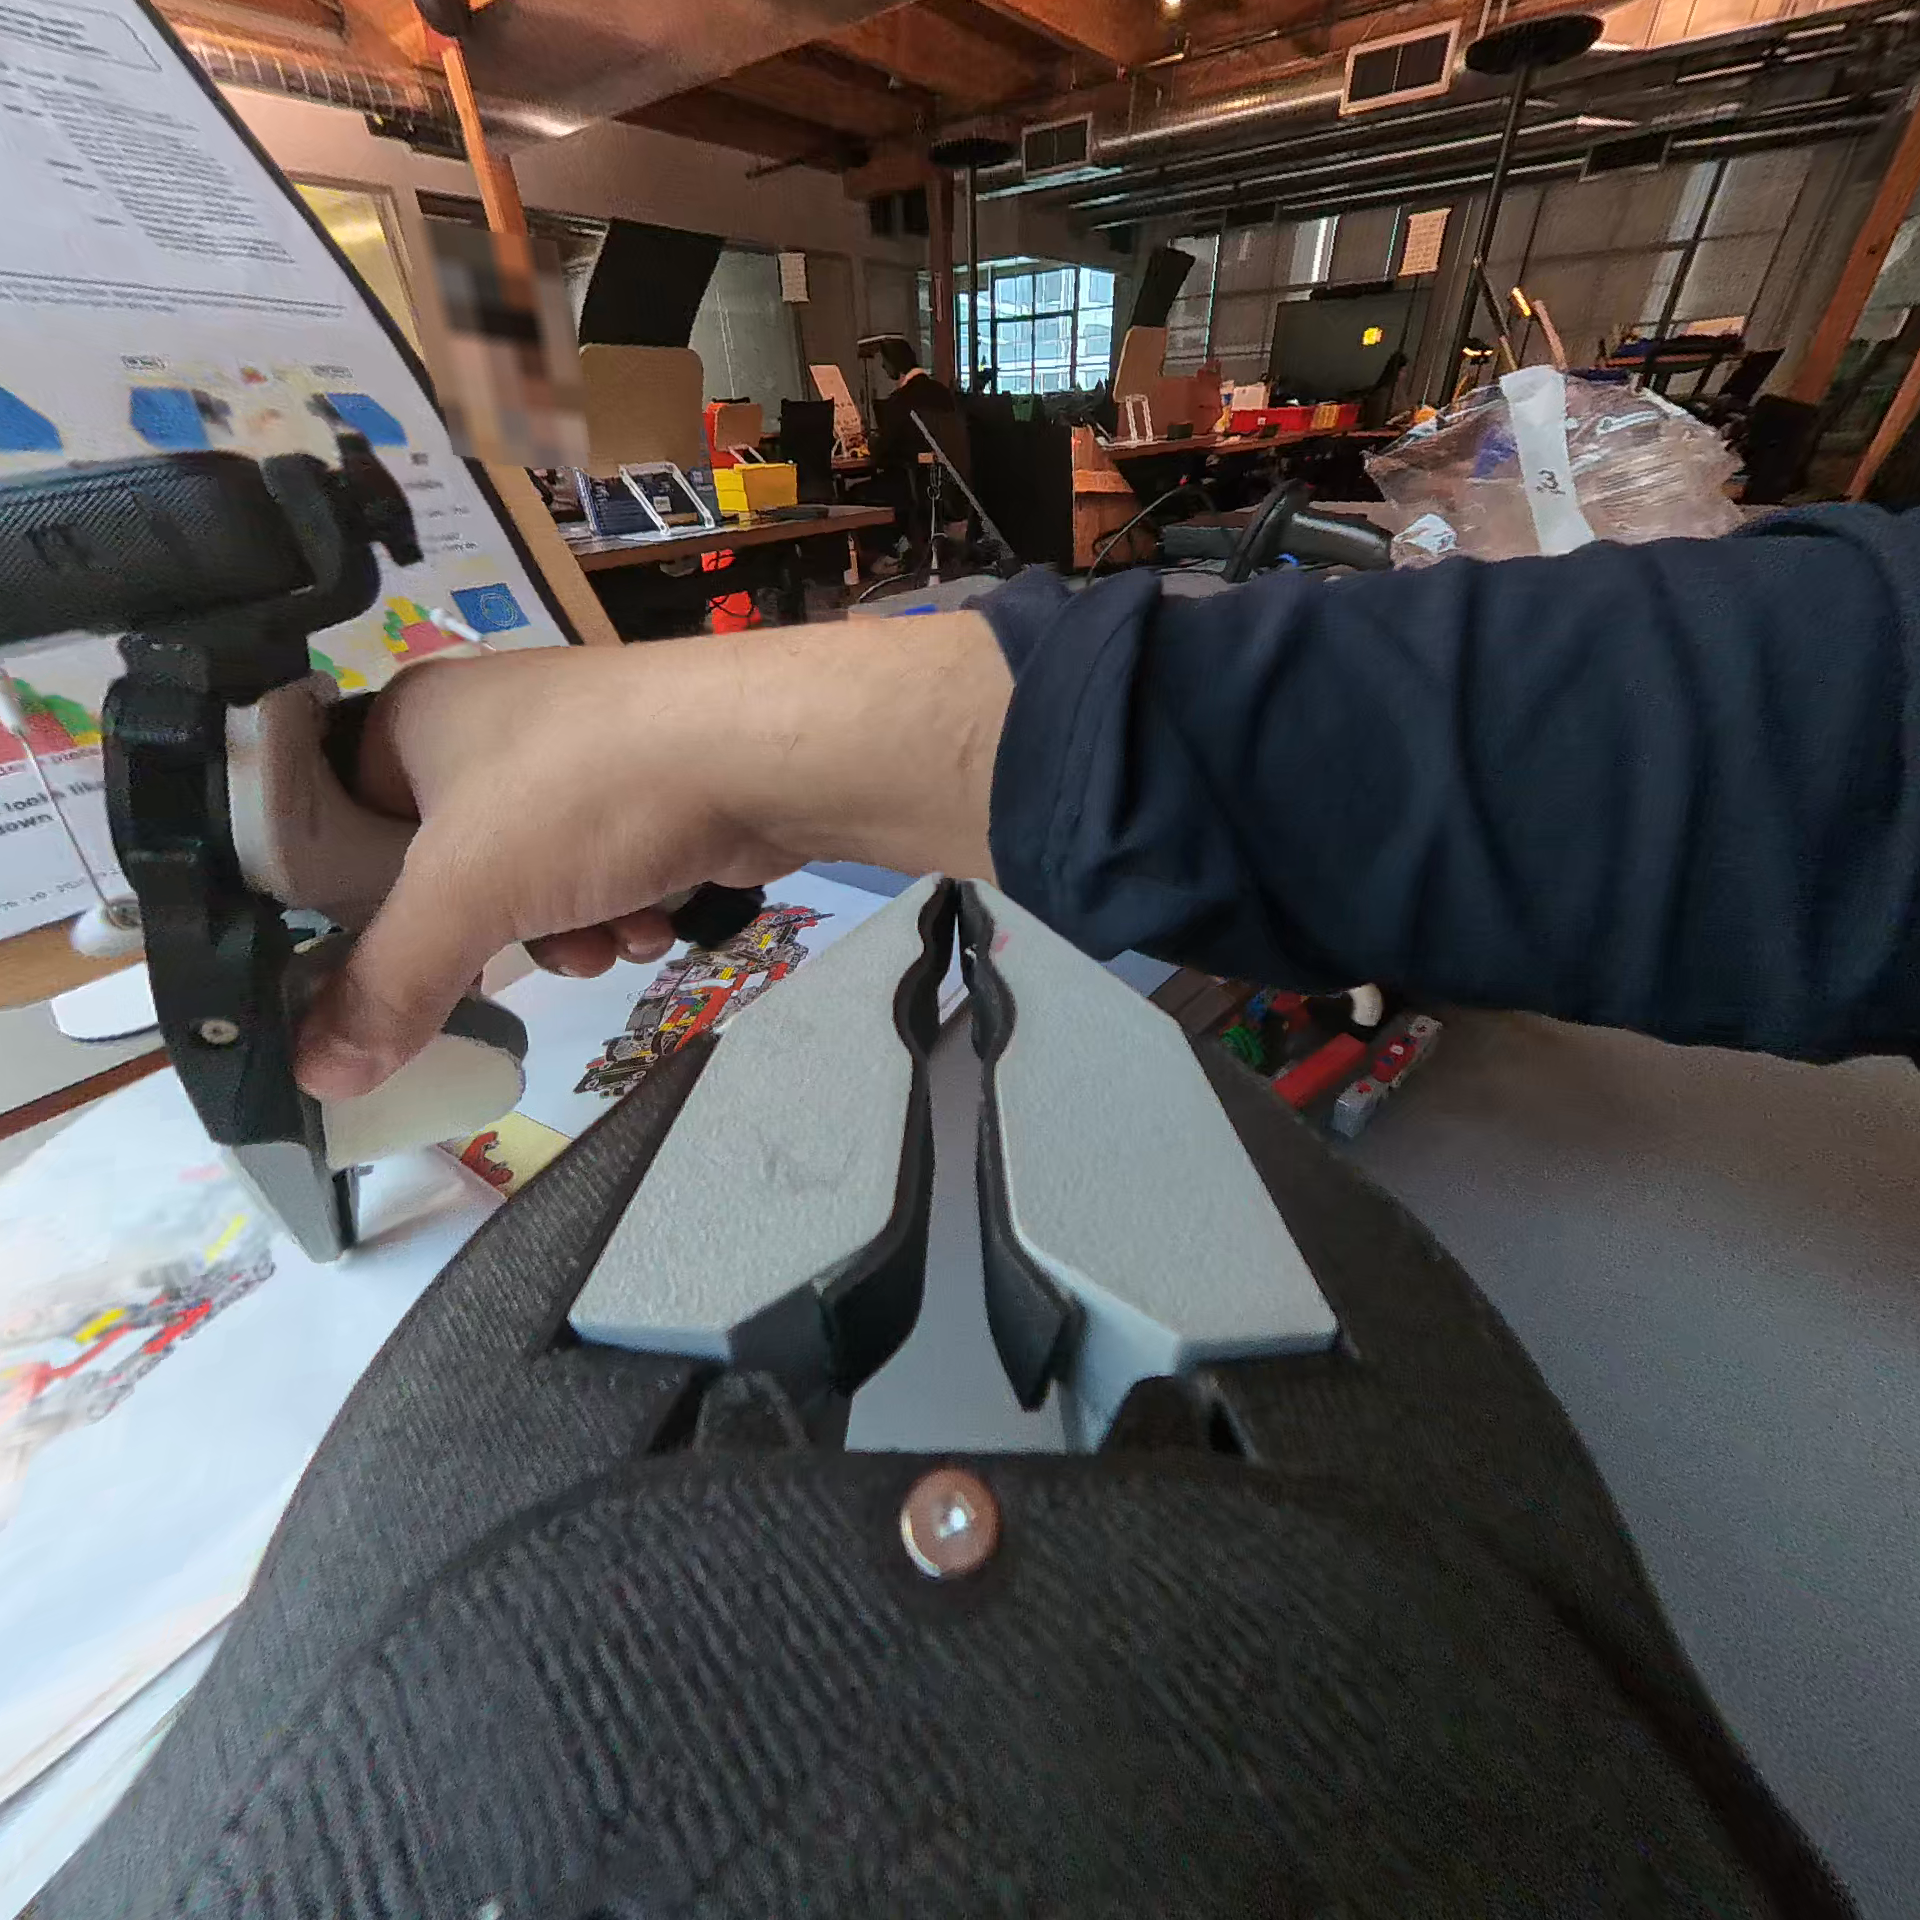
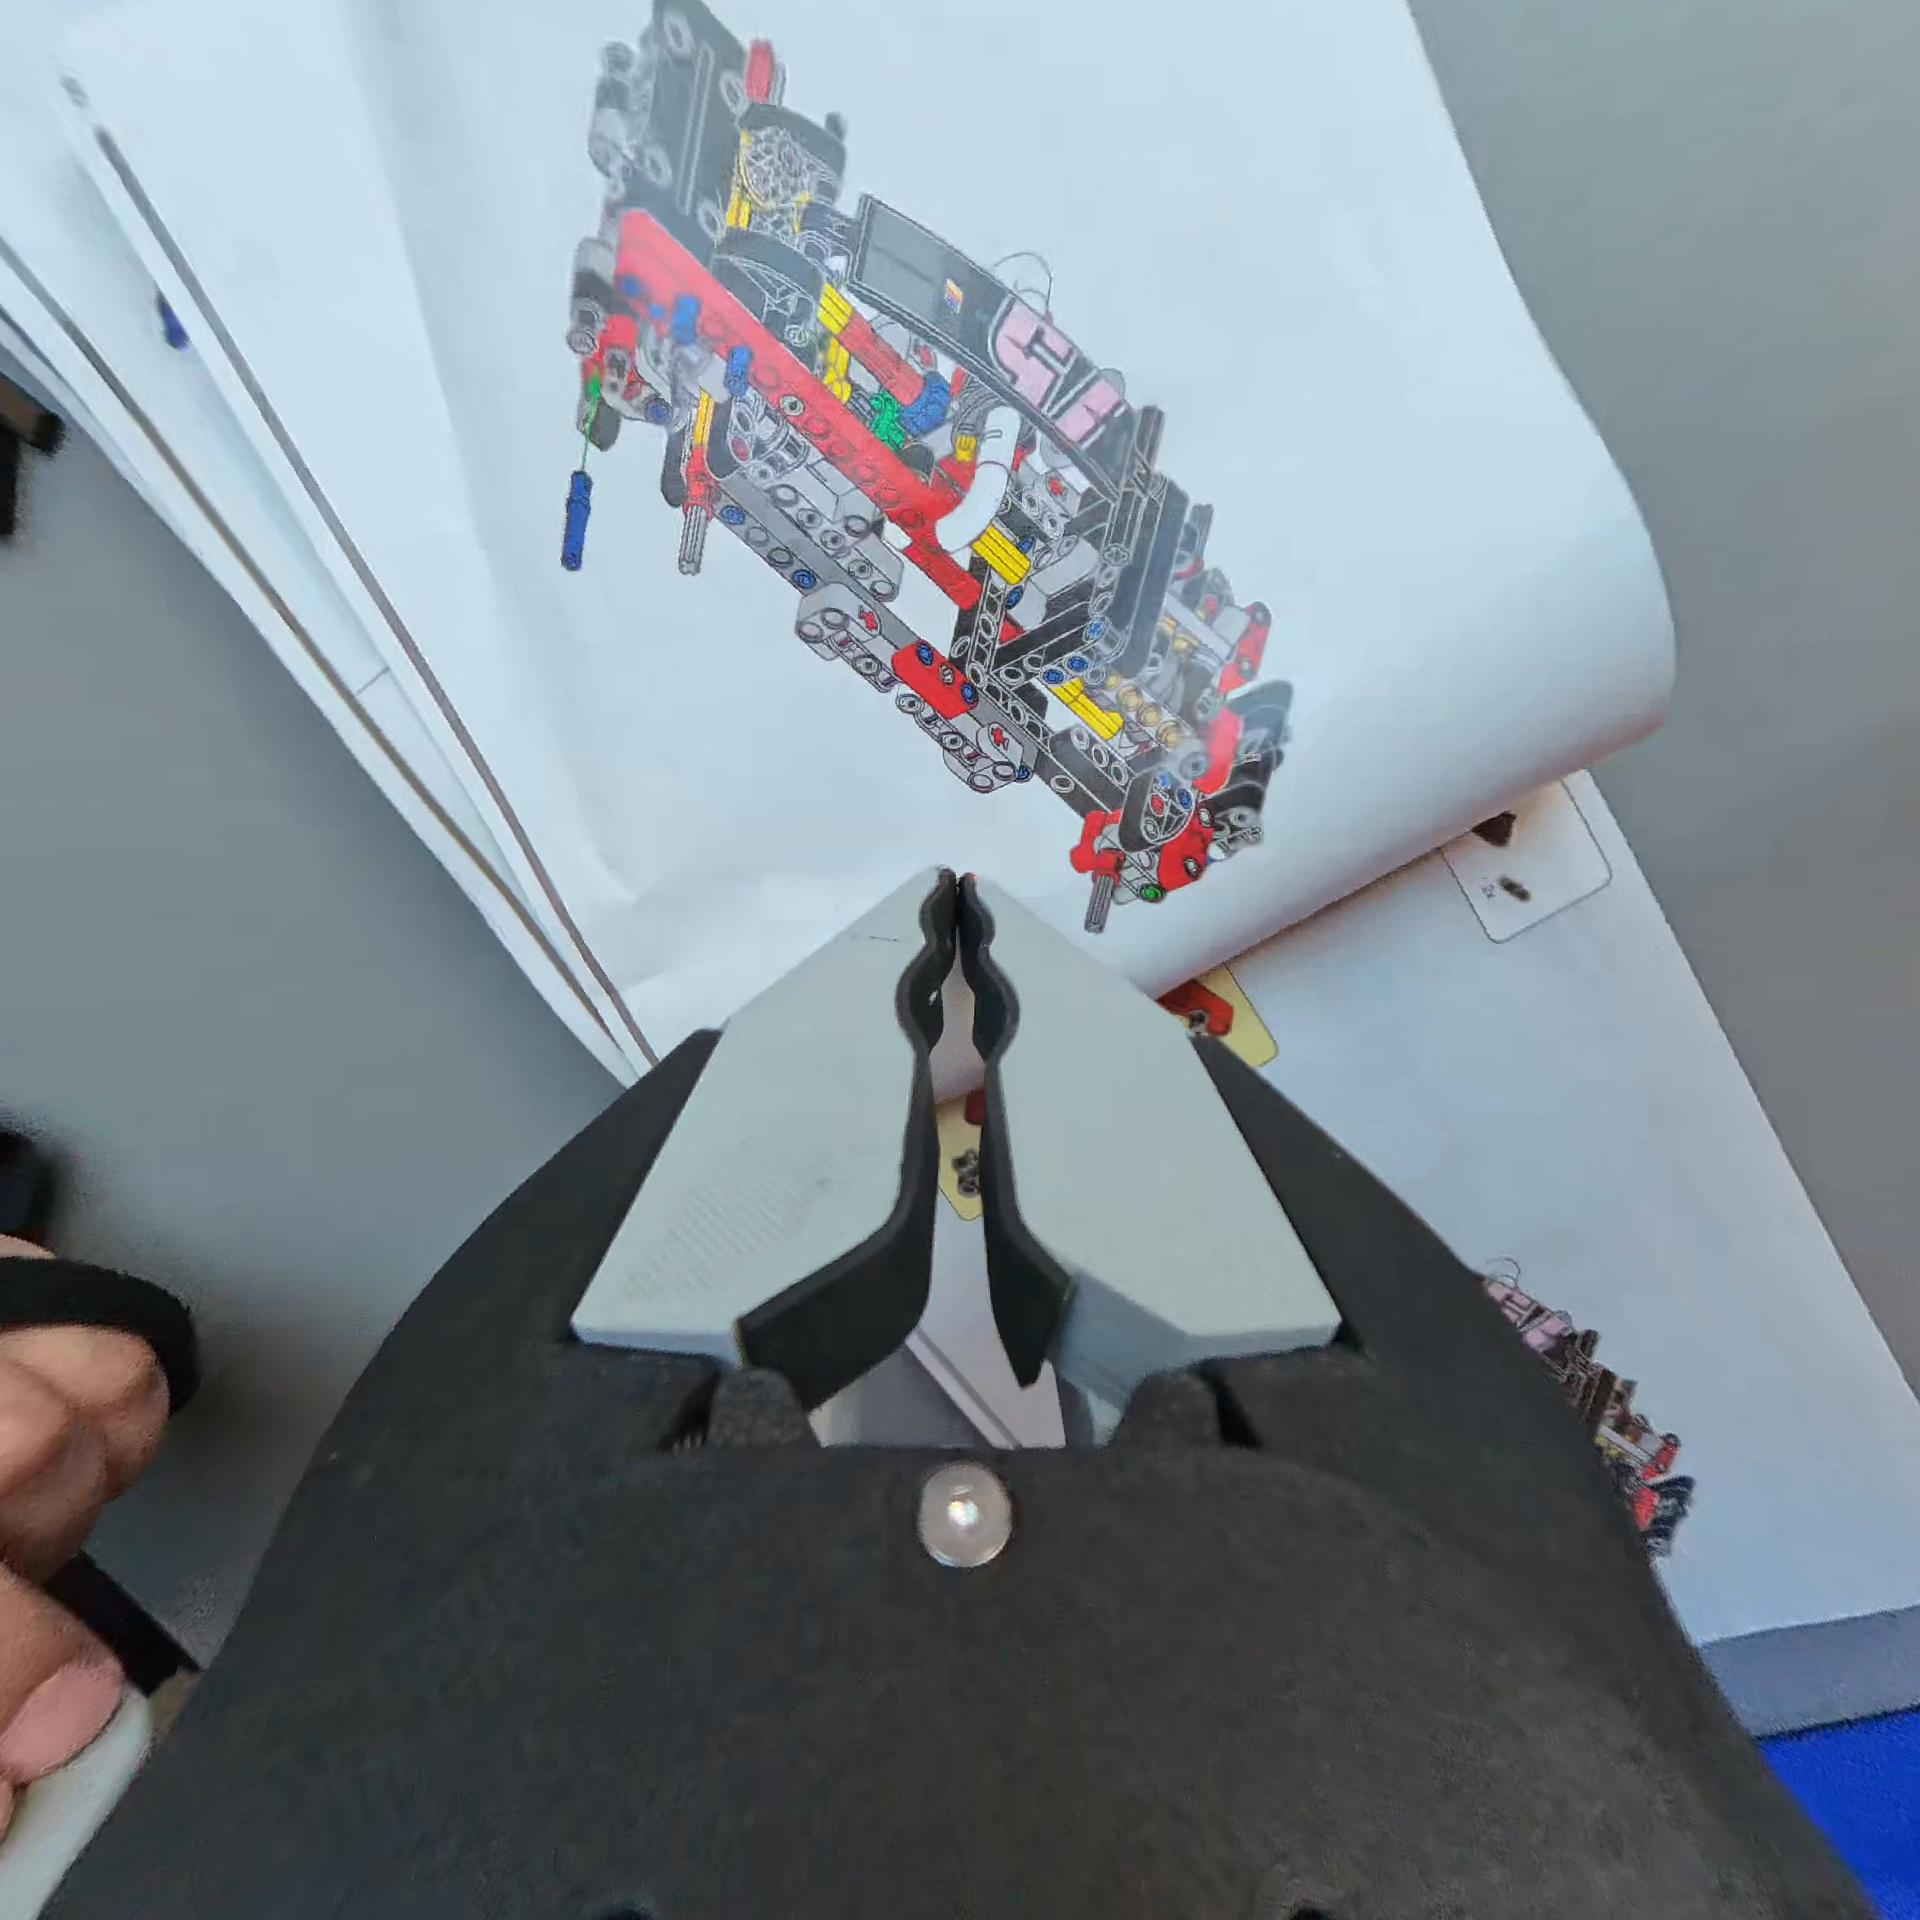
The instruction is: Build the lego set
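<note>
An open booklet with white pages lies on a grey table, and everything else can be told from it. The top page shows a big drawing of a model made of red, black, grey and yellow toy bricks. This page does not lie flat. Its far edge curls up and over, and the next page under it peeks out with a small yellow box on it. The right gripper is right over the booklet, with its tips over the near part of the curled page, just beside the bottom end of the drawing. Its two fingers are pressed together at the tips. The pictures do not show whether a thin sheet is caught between them or whether the tips only rest on the paper. A hand in a dark blue sleeve holds this gripper and points it down at the booklet. The left gripper is beside the booklet, over the bare grey table, and it touches nothing. Its fingers are closed too, and nothing is between them. Past the booklet, under the sleeve, lies a small heap of real toy bricks in red, green and grey. Behind the booklet stands a printed sheet on a holder. Farther back from the booklet sits a crinkly clear plastic bag.
</note>
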The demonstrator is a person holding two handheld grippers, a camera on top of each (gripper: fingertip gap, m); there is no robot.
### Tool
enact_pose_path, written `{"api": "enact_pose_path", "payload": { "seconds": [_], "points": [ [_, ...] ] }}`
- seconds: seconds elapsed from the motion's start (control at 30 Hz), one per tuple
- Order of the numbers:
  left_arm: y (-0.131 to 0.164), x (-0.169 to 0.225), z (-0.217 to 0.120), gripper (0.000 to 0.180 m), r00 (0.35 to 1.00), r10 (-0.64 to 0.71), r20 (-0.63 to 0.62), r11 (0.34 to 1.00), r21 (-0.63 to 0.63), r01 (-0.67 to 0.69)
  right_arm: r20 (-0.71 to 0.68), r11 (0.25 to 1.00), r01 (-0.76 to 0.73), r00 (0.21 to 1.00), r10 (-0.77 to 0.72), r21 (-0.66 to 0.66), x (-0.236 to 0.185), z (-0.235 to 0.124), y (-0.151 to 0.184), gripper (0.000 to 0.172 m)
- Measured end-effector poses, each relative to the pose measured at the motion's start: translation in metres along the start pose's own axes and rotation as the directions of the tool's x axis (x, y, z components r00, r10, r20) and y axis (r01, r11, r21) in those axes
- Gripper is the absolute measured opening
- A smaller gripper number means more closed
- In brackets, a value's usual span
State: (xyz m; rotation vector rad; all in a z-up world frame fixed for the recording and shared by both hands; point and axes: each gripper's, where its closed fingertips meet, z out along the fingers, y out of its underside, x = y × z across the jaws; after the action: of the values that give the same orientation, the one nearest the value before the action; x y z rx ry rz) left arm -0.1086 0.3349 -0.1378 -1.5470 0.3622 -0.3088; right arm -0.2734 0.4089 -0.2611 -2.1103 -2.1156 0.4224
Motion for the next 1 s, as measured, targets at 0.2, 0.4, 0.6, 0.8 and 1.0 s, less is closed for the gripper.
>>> {"api": "enact_pose_path", "payload": {
  "seconds": [0.2, 0.4, 0.6, 0.8, 1.0],
  "points": [
    [-0.004, -0.005, -0.002, 0.000, 1.000, -0.029, 0.002, 0.999, 0.013, 0.029, 0.070, 1.000, -0.010, 0.998, 0.009, 0.006, -0.011, 0.012, -0.004, 0.000],
    [-0.003, -0.006, -0.002, 0.000, 1.000, -0.007, 0.010, 1.000, 0.010, 0.007, 0.099, 1.000, 0.020, 0.995, -0.021, 0.005, -0.023, 0.019, -0.007, 0.000],
    [-0.002, -0.009, -0.002, 0.000, 1.000, -0.024, 0.010, 1.000, 0.007, 0.024, 0.080, 0.999, 0.035, 0.996, -0.036, 0.017, -0.026, 0.026, -0.009, 0.000],
    [-0.006, -0.018, -0.005, 0.000, 0.999, -0.034, 0.029, 0.999, 0.031, 0.033, 0.152, 0.993, 0.031, 0.987, -0.048, 0.116, -0.031, 0.012, -0.017, 0.000],
    [-0.008, -0.021, -0.007, 0.009, 0.998, -0.055, 0.027, 0.997, 0.049, 0.054, 0.178, 0.932, -0.045, 0.984, -0.020, 0.359, -0.042, -0.066, -0.026, 0.003]
  ]
}}
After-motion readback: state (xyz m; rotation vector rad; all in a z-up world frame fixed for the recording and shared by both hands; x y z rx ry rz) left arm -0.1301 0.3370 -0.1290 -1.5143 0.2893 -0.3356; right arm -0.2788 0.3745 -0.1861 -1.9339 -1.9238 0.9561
